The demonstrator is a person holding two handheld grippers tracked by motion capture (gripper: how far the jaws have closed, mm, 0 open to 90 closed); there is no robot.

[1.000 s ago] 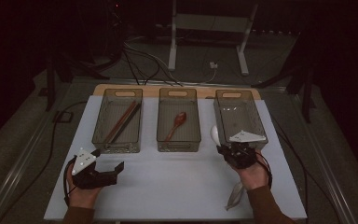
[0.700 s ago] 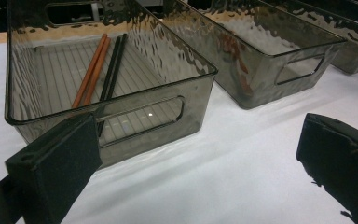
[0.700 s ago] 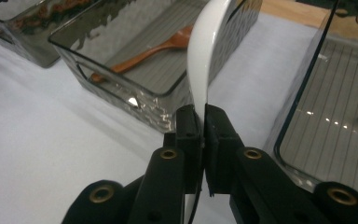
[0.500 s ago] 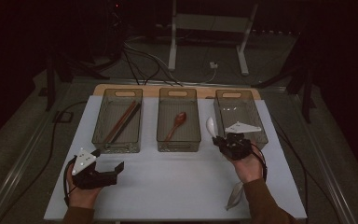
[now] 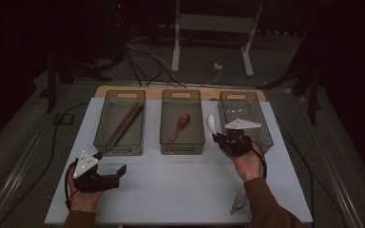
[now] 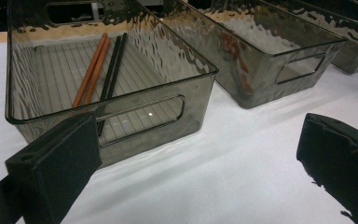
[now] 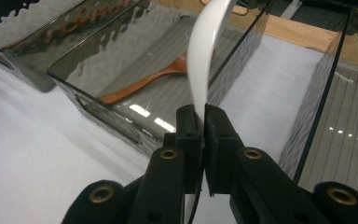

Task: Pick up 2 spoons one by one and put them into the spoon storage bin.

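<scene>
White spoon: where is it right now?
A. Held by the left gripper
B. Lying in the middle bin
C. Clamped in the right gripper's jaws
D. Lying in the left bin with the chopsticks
C. The right gripper has its jaws shut on the white spoon, holding it up by the near edge of the middle bin; the left gripper is open with nothing between its jaws.

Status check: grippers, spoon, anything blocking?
Right gripper shut on white spoon, between middle bin and right bin. Left gripper open, empty. Path unobstructed.
</scene>
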